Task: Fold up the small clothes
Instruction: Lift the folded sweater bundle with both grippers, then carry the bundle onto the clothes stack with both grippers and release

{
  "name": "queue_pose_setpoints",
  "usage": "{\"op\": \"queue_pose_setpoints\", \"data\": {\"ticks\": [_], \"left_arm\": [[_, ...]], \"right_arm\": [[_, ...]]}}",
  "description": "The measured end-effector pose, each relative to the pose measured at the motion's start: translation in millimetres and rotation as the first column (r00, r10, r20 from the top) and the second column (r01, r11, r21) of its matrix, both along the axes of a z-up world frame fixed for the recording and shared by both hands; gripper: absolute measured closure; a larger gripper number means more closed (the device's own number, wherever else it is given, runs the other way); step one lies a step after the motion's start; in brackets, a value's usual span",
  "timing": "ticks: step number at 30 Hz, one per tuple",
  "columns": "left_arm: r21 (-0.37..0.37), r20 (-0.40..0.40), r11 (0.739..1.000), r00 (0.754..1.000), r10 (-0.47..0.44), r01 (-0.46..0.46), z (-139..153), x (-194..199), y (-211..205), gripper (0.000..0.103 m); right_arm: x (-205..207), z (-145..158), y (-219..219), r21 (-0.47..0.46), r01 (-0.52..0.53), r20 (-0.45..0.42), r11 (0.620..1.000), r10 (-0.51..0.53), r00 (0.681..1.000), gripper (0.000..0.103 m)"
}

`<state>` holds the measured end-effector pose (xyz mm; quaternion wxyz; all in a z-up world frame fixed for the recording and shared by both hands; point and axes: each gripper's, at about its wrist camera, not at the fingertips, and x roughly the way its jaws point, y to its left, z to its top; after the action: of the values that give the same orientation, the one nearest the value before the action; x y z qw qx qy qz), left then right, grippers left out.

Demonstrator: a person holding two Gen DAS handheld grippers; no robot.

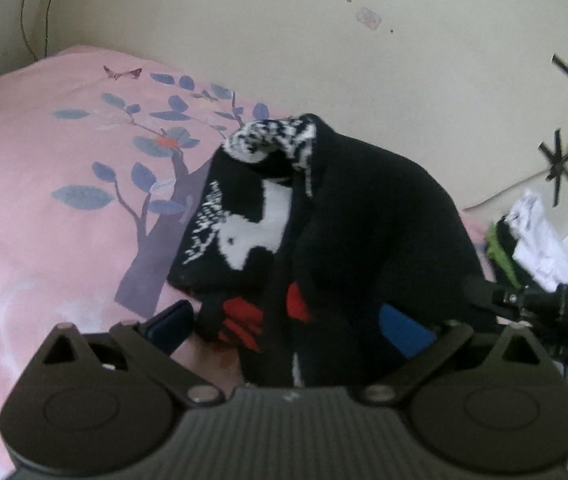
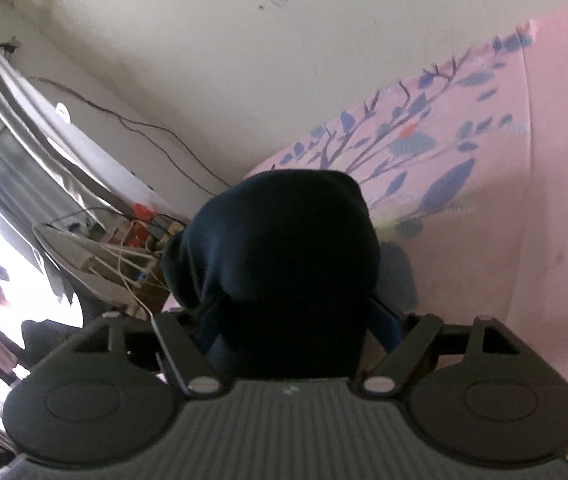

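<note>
A black sock (image 1: 324,232) with a white figure, white lettering and red patches hangs bunched between the blue-padded fingers (image 1: 171,322) of the left gripper (image 1: 288,328), raised clear of a pink bedsheet (image 1: 43,200) printed with a purple tree and blue leaves. The left jaws stand fairly wide, with cloth filling the gap; whether they truly pinch the sock or merely cradle it cannot be told from this view. The speckled black-and-white cuff (image 1: 271,138) flops over at the top of the bundle.

The right gripper (image 2: 284,320) looks along its fingers into a dark mound of the same sort of fabric, a dark garment (image 2: 279,256) that appears clamped between the jaws and blocks any sight of the pad tips. It is tipped steeply, so the cream wall (image 2: 203,40) and a cluttered windowsill with cables (image 2: 135,236) swing across the left of its view, and the bedsheet (image 2: 544,200) rises on the right. The left tool is held nearer level, facing the wall across the bed.

The fold looks only begun. To do it well, the cloth would likely need drawing taut between the two tools, then lowering flat to the sheet before one end is carried over the other; a slack, balled bundle will probably fold crooked.
</note>
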<state>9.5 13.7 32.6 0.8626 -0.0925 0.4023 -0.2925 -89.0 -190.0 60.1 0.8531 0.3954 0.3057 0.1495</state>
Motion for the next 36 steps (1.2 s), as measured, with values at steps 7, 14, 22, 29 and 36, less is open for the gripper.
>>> {"op": "queue_pose_setpoints", "data": {"ticks": [7, 14, 22, 29, 36], "left_arm": [[0.108, 0.123, 0.994, 0.992, 0.008, -0.022, -5, -14, -24, 0.0], [0.102, 0.169, 0.995, 0.986, -0.001, -0.017, -9, -24, -22, 0.0], [0.106, 0.165, 0.994, 0.986, -0.027, 0.009, -8, -23, -19, 0.0], [0.04, 0.135, 0.999, 0.991, 0.004, -0.009, -5, -18, -19, 0.023], [-0.045, 0.207, 0.988, 0.969, -0.135, 0.147, 54, -20, -85, 0.049]], "right_arm": [[-4, -4, 8, -0.087, 0.02, 0.08, 0.996, -0.013, 0.997, 0.032], [-8, -5, 11, -0.111, 0.036, 0.091, 0.993, -0.026, 0.996, 0.029], [-3, -3, 14, -0.141, 0.033, 0.069, 0.989, -0.024, 0.997, 0.025], [14, 19, 31, -0.196, -0.033, 0.023, 0.98, 0.039, 0.999, 0.042], [-34, 86, -11, -0.288, 0.113, 0.225, 0.951, -0.048, 0.973, 0.05]]}}
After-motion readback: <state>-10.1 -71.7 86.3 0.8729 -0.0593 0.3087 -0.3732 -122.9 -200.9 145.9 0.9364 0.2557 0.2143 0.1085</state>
